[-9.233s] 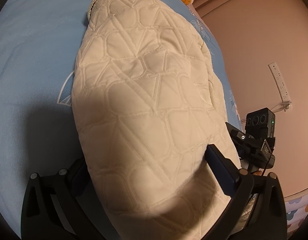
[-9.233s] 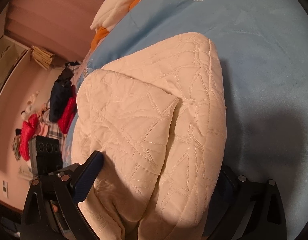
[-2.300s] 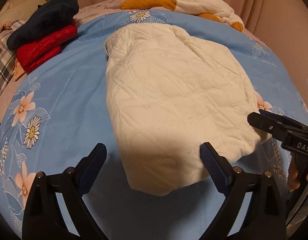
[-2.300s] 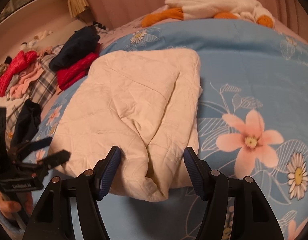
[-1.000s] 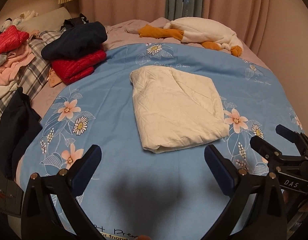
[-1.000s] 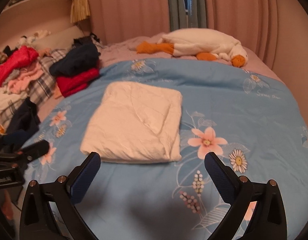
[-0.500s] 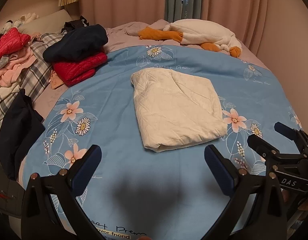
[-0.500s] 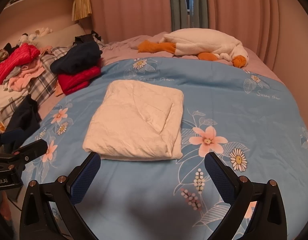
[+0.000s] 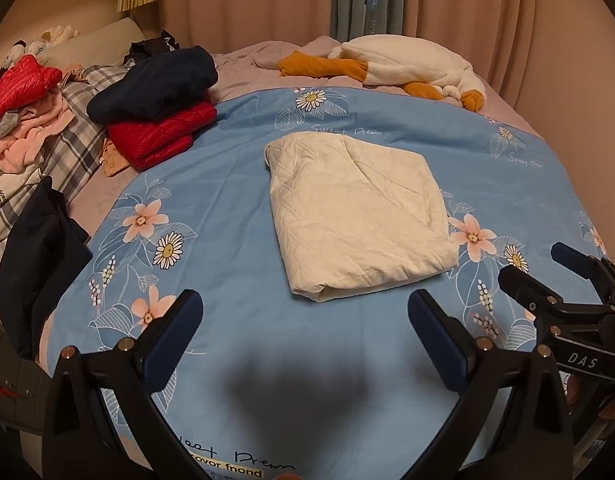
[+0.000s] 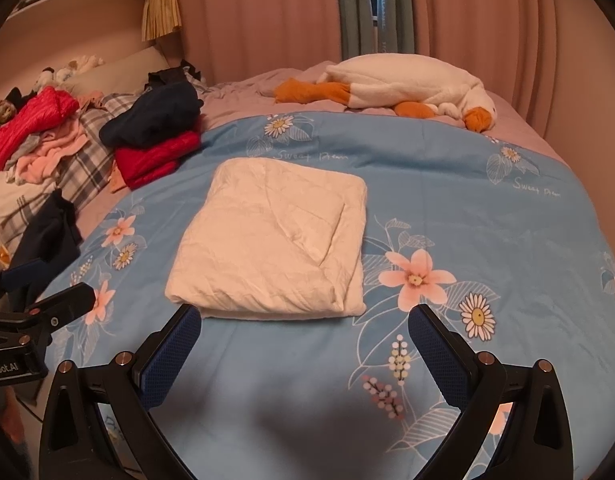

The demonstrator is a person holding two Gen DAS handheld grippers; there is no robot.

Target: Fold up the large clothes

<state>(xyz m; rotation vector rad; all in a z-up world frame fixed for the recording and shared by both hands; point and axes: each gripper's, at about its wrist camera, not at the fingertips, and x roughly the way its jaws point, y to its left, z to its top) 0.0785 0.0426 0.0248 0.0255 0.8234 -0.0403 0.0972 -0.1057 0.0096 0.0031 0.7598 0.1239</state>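
Observation:
A cream quilted garment (image 9: 357, 212) lies folded into a flat rectangle on the blue floral bedspread (image 9: 227, 184); it also shows in the right wrist view (image 10: 275, 240). My left gripper (image 9: 305, 320) is open and empty, held back above the bed's near edge, well short of the garment. My right gripper (image 10: 305, 332) is open and empty, just in front of the garment's near edge. The right gripper (image 9: 555, 280) shows at the right of the left wrist view, and the left gripper (image 10: 47, 292) at the left of the right wrist view.
A folded stack of a navy garment (image 9: 155, 84) on a red one (image 9: 159, 132) sits at the bed's left. A heap of loose clothes (image 9: 23, 96) lies further left, with a dark garment (image 9: 35, 260) hanging off the edge. A goose plush (image 9: 403, 64) lies by the curtains.
Both grippers have let go of the folded garment and pulled back and up from it. Over the last second they have hardly moved.

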